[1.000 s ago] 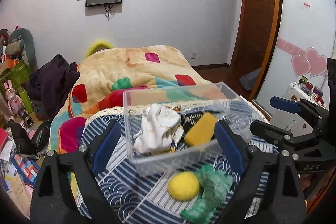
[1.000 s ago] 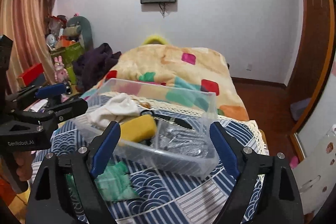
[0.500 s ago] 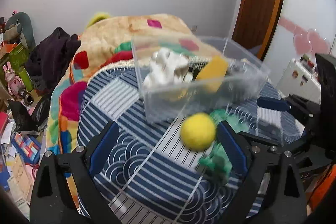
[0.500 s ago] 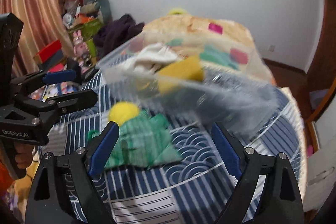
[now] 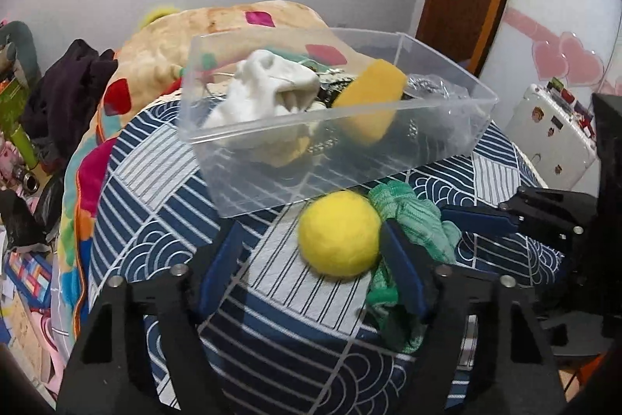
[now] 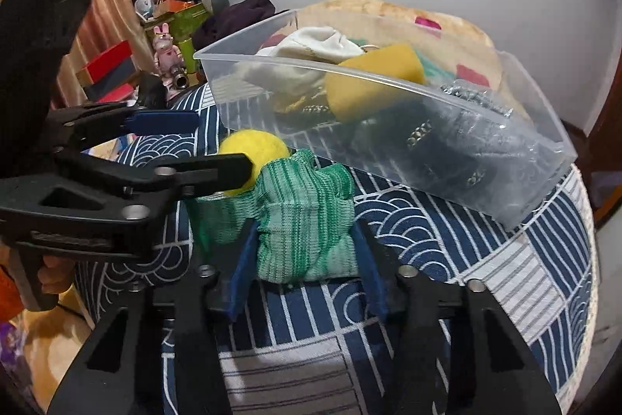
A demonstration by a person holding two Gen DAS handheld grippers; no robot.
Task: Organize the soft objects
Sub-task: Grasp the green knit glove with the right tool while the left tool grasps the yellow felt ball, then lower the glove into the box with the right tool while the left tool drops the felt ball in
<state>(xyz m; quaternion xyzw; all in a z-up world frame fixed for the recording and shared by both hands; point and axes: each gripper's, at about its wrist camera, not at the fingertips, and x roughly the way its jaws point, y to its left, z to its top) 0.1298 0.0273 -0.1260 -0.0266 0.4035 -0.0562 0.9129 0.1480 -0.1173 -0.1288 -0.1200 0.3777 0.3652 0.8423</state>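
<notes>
**Currently: both tools at the pick, nothing lifted yet**

Left to right, as the left wrist view has it:

- Left tool [image 5: 311, 251]: jaws spread. Yellow ball [image 5: 339, 233] sits on the worktop [image 5: 155, 220] between the fingers, hard against the right-hand one, clear gap to the left-hand one. Not gripped.
- Green mesh cloth [image 5: 412, 216]: bunched on the worktop, touching the ball on its right side. Part of it lies under the left tool's right finger.
- Right tool [image 6: 305, 247]: jaws narrowed around the green mesh cloth [image 6: 307, 216], both blue pads against its sides. Looks like contact; can't tell if it's a firm pinch.
- Clear bin [image 5: 443, 127]: just behind both items. Already holds a white cloth [image 5: 268, 84], a yellow sponge [image 5: 373, 100] and some dark items with chain.

Step in hand, my read: grasp the last two loose soft things for the bin.

Next move needs:
- Left: finish closing centred on the ball; it's round and may roll out sideways.
- Watch the cloth snagged by the left finger when the right lifts.
- Lift each over the bin's near wall, release inside.
</notes>
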